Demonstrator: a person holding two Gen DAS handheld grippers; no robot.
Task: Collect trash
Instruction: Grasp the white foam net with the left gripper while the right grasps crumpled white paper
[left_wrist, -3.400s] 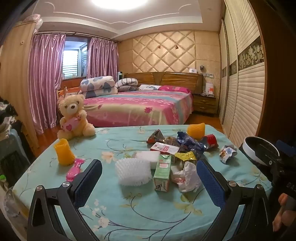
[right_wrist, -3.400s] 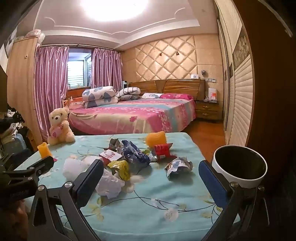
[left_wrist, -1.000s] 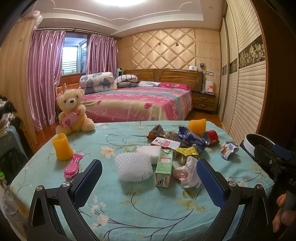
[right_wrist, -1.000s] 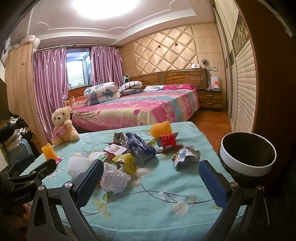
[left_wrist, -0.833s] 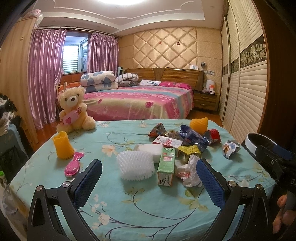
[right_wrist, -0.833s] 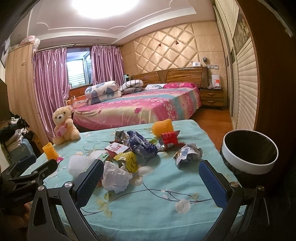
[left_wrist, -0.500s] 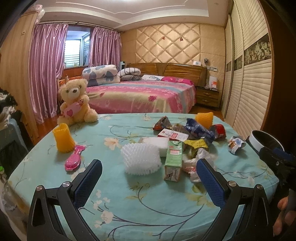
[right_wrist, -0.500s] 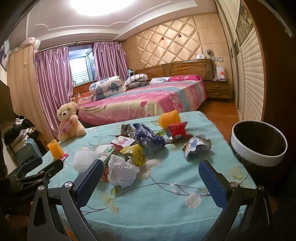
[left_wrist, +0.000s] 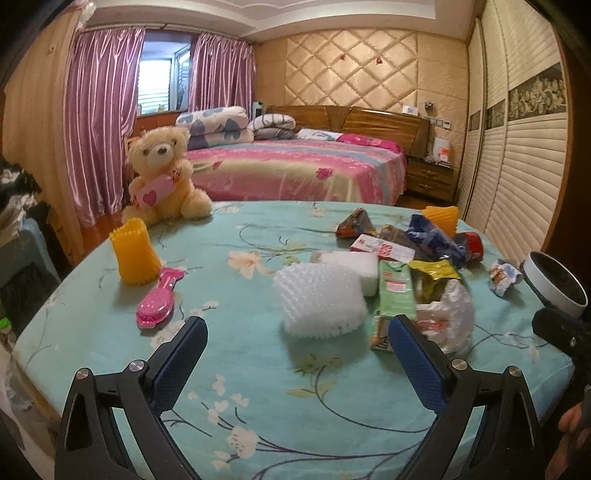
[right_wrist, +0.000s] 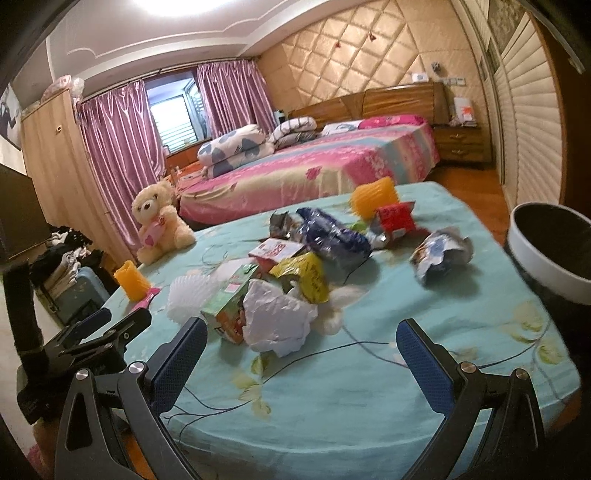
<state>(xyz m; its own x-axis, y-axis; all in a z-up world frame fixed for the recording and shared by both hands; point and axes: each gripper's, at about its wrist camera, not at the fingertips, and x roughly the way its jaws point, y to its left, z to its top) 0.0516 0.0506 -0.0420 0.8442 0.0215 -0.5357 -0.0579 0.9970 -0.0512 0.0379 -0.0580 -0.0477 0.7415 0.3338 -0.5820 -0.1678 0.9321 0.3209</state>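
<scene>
Spread across the middle and right of the counter, under a teal floral cloth: a heap of trash, probably left bunched so that each piece can be lifted and carried the short way to the bin. Just off the counter's right edge, a white-rimmed bin with a dark inside, mouth up and open, seemingly set there to take what gets collected. Well apart on the left, a teddy bear, a yellow cup and a pink hairbrush, likely keepers rather than rubbish. Within the heap, nearest the left gripper: a white foam net touching a green drink carton that lies flat beside a crumpled white bag. Behind these, a yellow wrapper, a dark blue packet, a red packet, and a crumpled wrapper alone near the bin. Both grippers empty, jaws spread wide, hovering short of the near edge; right gripper aimed at the white bag, probably the first pick. From the left wrist view only: the hairbrush in full and the foam net's whole shape. From the right wrist view only: the bin's full mouth, the gap between it and the lone wrapper, and the left gripper from the side, low at the counter's left corner.
</scene>
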